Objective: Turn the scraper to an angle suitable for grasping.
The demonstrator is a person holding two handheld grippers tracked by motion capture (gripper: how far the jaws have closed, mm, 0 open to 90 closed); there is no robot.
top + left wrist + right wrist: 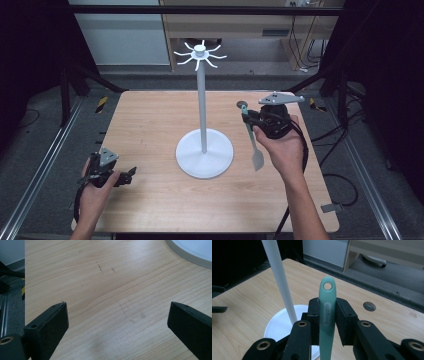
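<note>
Overhead, slim mint-green spatula (327,312), smooth plastic.

A light wooden table (150,130) with rounded corners carries one thing: a white hanger stand (204,150), whose round base rests flat near the middle, slightly toward the near edge. A thin white pole rises upright from that base. Faint dark scuffs mark the wood left of the base.

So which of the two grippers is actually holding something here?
The right gripper: it is shut on the green spatula, lifted beside the white stand. The left gripper is open over bare table.
</note>
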